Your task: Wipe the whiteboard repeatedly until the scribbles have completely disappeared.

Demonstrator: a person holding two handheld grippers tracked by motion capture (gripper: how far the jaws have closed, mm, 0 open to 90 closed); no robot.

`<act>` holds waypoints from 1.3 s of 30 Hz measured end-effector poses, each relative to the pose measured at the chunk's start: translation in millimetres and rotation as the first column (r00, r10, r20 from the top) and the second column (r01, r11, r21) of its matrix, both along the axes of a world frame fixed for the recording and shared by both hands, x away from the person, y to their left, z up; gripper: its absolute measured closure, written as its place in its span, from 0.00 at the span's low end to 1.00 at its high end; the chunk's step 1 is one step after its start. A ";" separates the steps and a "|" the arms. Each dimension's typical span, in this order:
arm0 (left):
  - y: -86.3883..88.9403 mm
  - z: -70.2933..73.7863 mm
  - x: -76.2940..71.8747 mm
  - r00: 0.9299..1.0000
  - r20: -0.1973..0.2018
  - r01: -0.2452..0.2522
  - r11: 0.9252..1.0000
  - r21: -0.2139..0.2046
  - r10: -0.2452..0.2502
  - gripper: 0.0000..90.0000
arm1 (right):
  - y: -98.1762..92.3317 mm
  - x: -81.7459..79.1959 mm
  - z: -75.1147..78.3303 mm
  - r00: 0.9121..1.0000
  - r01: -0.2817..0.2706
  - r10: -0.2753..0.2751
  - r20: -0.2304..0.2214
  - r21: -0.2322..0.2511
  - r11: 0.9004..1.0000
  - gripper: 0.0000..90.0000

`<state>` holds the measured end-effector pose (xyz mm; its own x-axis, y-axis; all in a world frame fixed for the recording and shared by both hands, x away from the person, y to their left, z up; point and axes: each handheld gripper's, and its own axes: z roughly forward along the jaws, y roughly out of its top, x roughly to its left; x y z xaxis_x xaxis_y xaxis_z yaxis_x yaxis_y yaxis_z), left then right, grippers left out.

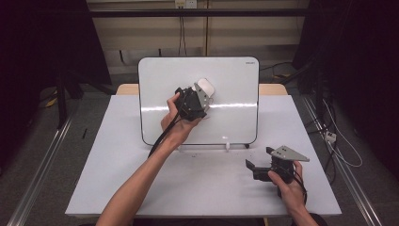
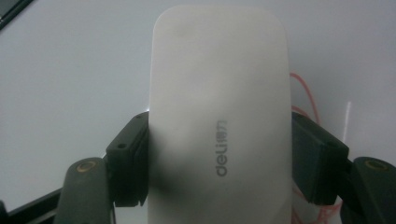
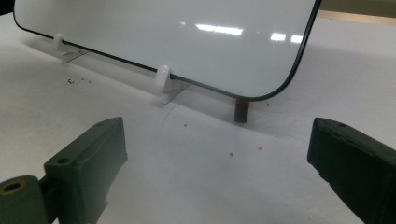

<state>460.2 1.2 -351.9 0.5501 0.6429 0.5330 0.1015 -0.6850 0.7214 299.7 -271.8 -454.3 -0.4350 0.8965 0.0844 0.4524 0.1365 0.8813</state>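
- Dim room, dark curtains at both sides; a white table carries all items.
- Whiteboard: propped at a backward lean on small white clip feet, its face turned toward the person, presumably so it can be worked on from the seat.
- Eraser: white, rounded, marked "deli". Held flat against the upper middle of the whiteboard, apparently for wiping. Faint red marks show just beside its edge.
- Left gripper: raised to the board, jaws clamped on the eraser's two long sides near its lower half. The eraser projects forward well past the fingertips.
- Right gripper: low on the table near the board's right lower corner, well apart from the eraser. Jaws spread wide, nothing between them; judged to be idle.
- Small dark stub: stands under the board's lower edge, red at its top; identity unclear.
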 end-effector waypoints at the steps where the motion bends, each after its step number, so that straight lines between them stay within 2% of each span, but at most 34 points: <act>1: -0.6 -1.1 -1.5 1.000 -0.004 0.003 1.000 0.002 -0.003 0.35 | 0.1 -0.1 0.1 1.000 -0.001 0.001 0.000 0.000 1.000 0.05; 4: -1.5 -2.9 -3.2 1.000 0.004 0.000 1.000 -0.008 0.000 0.35 | -0.1 -0.1 0.1 1.000 0.000 0.000 0.000 0.000 1.000 0.05; 7: -0.2 -1.6 -0.7 1.000 -0.009 0.006 1.000 -0.014 -0.006 0.35 | -0.2 0.4 -0.1 1.000 0.001 -0.001 -0.002 0.001 1.000 0.05; 11: -1.6 2.7 2.7 1.000 -0.029 0.010 1.000 0.006 -0.010 0.35 | -0.4 0.3 -0.1 1.000 0.001 -0.001 -0.002 0.001 1.000 0.05; 17: -2.9 12.0 10.0 0.999 -0.034 0.014 1.000 0.009 -0.014 0.35 | -0.7 0.1 -0.1 1.000 -0.002 0.002 0.000 0.003 1.000 0.05; 29: 1.8 32.1 27.2 0.999 -0.049 -0.007 0.999 -0.035 0.005 0.35 | -1.5 0.0 0.0 1.000 -0.003 0.003 -0.001 0.004 1.000 0.05; 30: 2.2 33.2 27.5 0.999 -0.048 -0.006 1.000 -0.021 0.005 0.35 | -1.5 -0.1 0.0 1.000 -0.004 0.004 -0.001 0.005 1.000 0.05; 32: 3.2 35.2 28.7 0.999 -0.046 -0.004 1.000 -0.029 0.002 0.35 | -1.6 0.0 0.0 1.000 -0.006 0.006 0.000 0.005 1.000 0.05; 36: 9.4 43.6 35.4 0.998 -0.048 -0.036 0.997 -0.065 0.033 0.35 | -1.5 0.0 -0.2 1.000 -0.007 0.007 0.000 0.004 1.000 0.05; 39: 9.3 45.9 38.3 0.998 -0.055 -0.043 0.997 -0.064 0.039 0.35 | -1.4 0.3 -0.3 1.000 -0.005 0.005 -0.002 0.005 1.000 0.05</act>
<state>498.5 10.6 -306.0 0.5490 0.6980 0.4598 0.1681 -0.6311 0.7572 300.0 -273.1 -454.7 -0.4392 0.8939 0.0898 0.4533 0.1342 0.8812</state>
